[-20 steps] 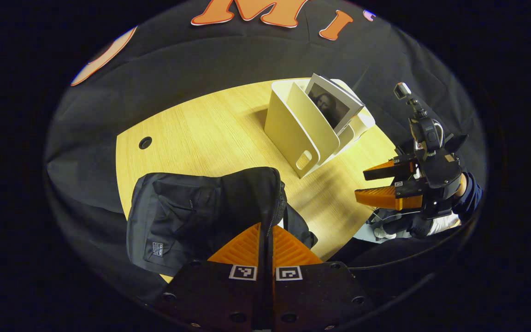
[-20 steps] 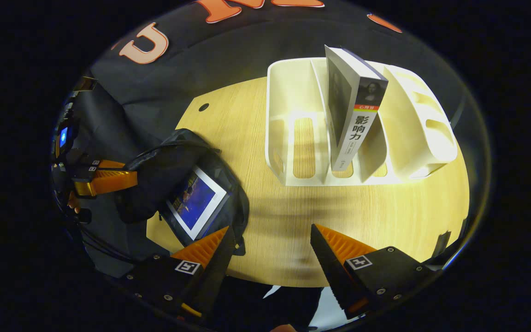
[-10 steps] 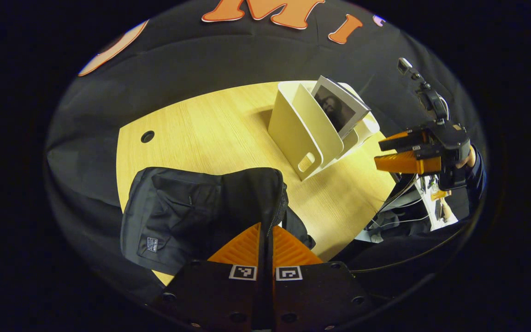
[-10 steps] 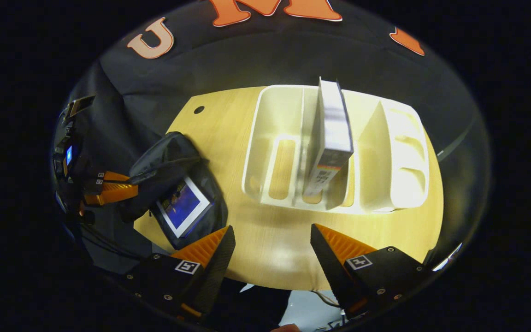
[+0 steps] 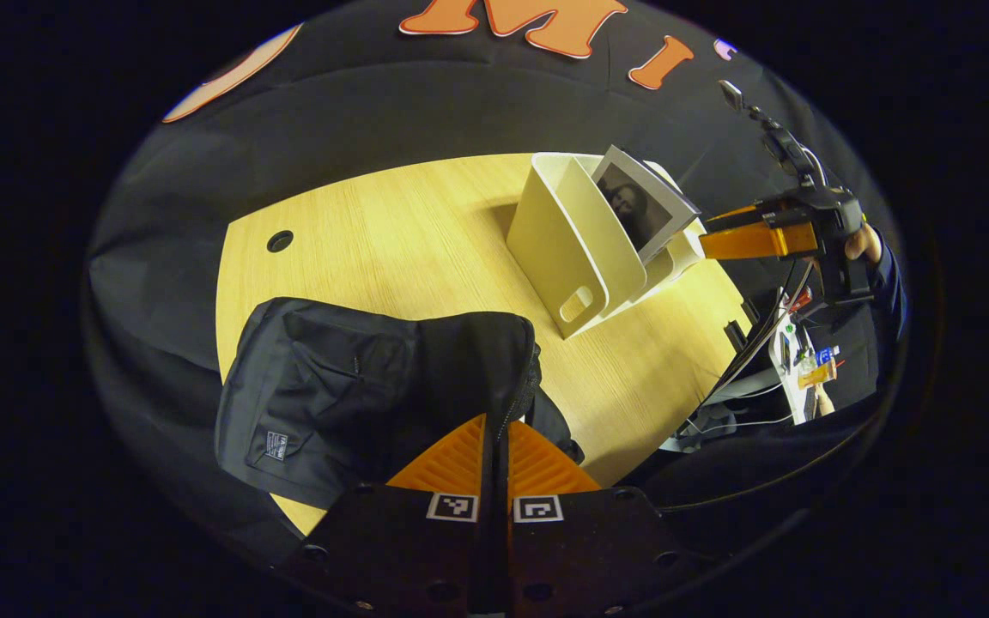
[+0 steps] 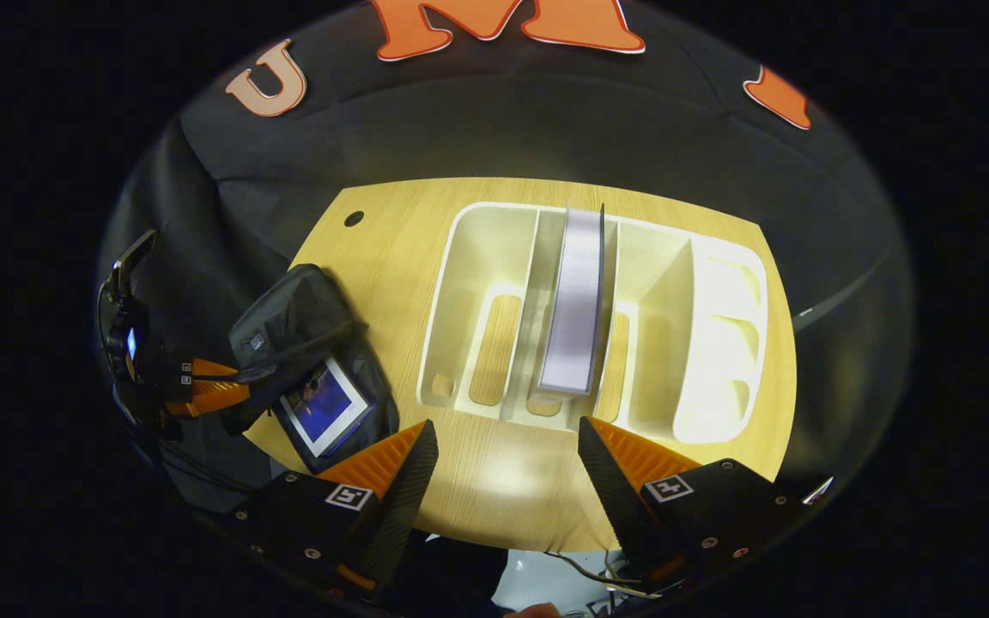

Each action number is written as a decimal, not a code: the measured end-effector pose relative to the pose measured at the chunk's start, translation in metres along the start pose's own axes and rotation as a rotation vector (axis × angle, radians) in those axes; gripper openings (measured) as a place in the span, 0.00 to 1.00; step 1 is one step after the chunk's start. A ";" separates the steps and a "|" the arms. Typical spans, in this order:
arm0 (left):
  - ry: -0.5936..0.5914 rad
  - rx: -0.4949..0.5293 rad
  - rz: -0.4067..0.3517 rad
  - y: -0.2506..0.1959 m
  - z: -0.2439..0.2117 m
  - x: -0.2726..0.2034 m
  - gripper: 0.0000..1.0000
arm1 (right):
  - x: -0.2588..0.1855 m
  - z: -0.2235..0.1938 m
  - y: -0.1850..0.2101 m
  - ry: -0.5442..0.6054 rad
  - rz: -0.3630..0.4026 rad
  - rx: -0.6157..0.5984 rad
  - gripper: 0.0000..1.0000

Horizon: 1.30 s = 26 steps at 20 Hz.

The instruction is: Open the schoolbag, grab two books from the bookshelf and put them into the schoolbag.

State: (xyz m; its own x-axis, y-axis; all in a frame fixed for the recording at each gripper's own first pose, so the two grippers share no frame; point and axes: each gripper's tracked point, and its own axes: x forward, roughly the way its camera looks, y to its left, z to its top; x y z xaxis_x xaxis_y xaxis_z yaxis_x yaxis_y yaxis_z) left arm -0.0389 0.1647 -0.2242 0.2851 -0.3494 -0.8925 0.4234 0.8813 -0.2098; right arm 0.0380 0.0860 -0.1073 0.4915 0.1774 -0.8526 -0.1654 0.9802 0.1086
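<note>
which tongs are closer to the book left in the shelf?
Right. The right tongs hang open above the book in the shelf; the left tongs are across the table, shut on the schoolbag flap.

My schoolbag [image 5: 348, 386] is black, with a small dark label patch lettered in white low on its front, and the book inside it [image 6: 324, 406] has a deep blue cover framed in white. The table [image 5: 409, 240] under it is pale yellow wood with a fine straight grain. The bookshelf [image 6: 718, 343] is plain cream, and the book standing in it [image 5: 642, 209] shows a grey, dark-toned portrait cover with a white border.
</note>
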 end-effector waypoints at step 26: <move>-0.035 -0.099 0.049 0.017 -0.005 -0.011 0.01 | 0.073 0.064 -0.050 0.163 -0.148 0.018 0.65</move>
State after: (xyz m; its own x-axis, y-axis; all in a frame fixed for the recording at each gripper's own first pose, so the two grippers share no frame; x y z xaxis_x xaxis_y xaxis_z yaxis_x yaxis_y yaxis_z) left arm -0.0386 0.1854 -0.2199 0.3338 -0.3147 -0.8885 0.3218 0.9240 -0.2064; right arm 0.1374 0.0558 -0.1423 0.3642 0.0166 -0.9312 -0.0855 0.9962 -0.0157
